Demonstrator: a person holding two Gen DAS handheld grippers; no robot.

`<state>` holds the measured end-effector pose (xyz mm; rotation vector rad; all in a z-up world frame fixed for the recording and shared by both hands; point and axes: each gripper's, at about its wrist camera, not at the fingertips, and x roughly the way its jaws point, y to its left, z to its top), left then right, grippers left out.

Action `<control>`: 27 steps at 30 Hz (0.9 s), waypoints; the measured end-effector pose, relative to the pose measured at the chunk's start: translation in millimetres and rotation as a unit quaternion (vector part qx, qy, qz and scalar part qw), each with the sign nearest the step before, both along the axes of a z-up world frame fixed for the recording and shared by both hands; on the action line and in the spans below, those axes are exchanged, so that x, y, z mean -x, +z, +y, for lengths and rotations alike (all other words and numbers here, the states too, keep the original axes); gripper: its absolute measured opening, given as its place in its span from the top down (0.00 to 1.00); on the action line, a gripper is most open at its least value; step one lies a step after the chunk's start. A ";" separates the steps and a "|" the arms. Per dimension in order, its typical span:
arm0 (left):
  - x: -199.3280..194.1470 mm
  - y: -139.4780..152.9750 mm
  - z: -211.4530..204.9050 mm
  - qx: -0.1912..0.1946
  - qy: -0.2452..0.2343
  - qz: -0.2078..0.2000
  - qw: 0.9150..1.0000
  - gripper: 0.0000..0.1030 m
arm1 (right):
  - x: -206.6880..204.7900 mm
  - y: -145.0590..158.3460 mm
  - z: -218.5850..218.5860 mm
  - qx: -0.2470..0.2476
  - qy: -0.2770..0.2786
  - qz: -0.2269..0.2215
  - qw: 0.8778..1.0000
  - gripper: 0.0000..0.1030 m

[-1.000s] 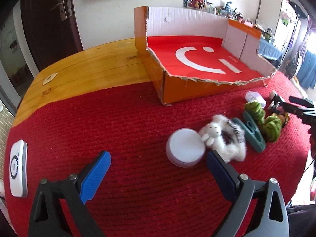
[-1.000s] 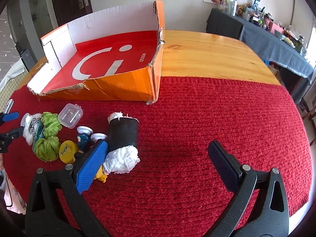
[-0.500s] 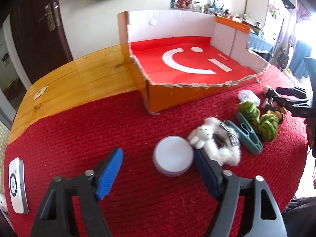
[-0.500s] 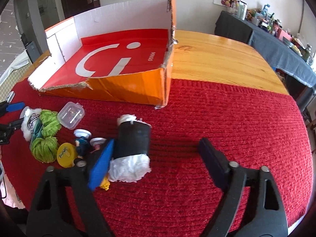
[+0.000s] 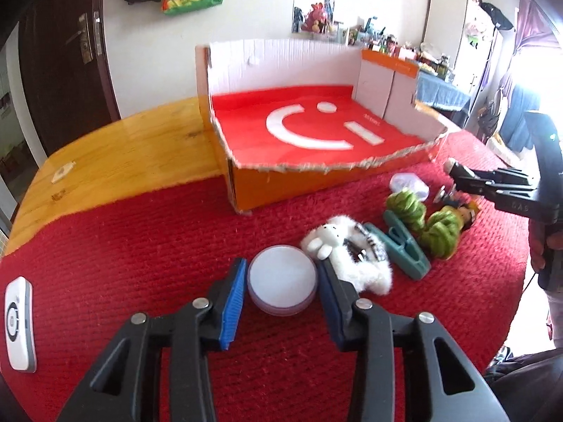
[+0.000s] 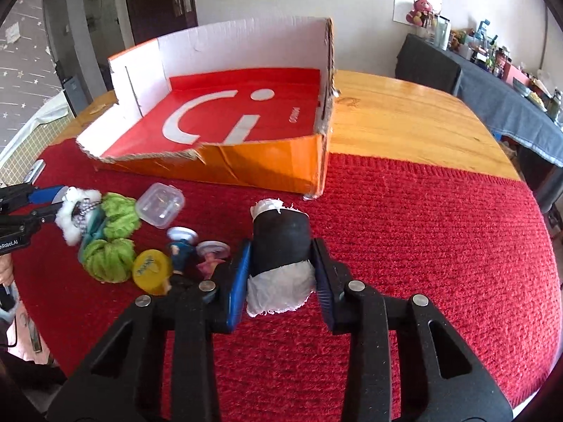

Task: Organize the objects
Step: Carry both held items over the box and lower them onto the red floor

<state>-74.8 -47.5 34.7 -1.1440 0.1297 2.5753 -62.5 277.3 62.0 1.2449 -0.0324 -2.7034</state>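
On the red knitted surface (image 5: 140,232), our left gripper (image 5: 279,281) brackets a round white tin (image 5: 281,285), our right gripper (image 6: 281,270) a black-and-white cloth roll (image 6: 281,256), fingers narrowed around each, while the orange cardboard tray (image 5: 316,176) holds nothing yet.

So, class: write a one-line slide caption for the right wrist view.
Right gripper closing its fingers around a black-and-white roll on the red mat, near the cardboard tray.
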 end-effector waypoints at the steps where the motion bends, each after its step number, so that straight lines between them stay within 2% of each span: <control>1: -0.9 4.1 -0.2 -0.002 0.001 0.005 1.000 0.59 | -1.1 2.9 -0.3 0.001 0.001 0.004 1.000 0.68; 8: -10.1 33.4 -1.2 -0.008 0.001 0.044 0.999 0.59 | -5.3 23.8 -5.2 0.008 0.012 0.027 1.000 0.68; 16: -9.4 38.1 3.1 -0.010 -0.002 0.050 0.999 0.59 | -3.1 33.8 -4.8 0.017 0.015 0.035 0.999 0.68; 27: 35.7 57.4 16.5 -0.012 -0.007 0.064 0.998 0.59 | 37.8 65.4 -6.2 0.022 0.028 0.064 0.997 0.68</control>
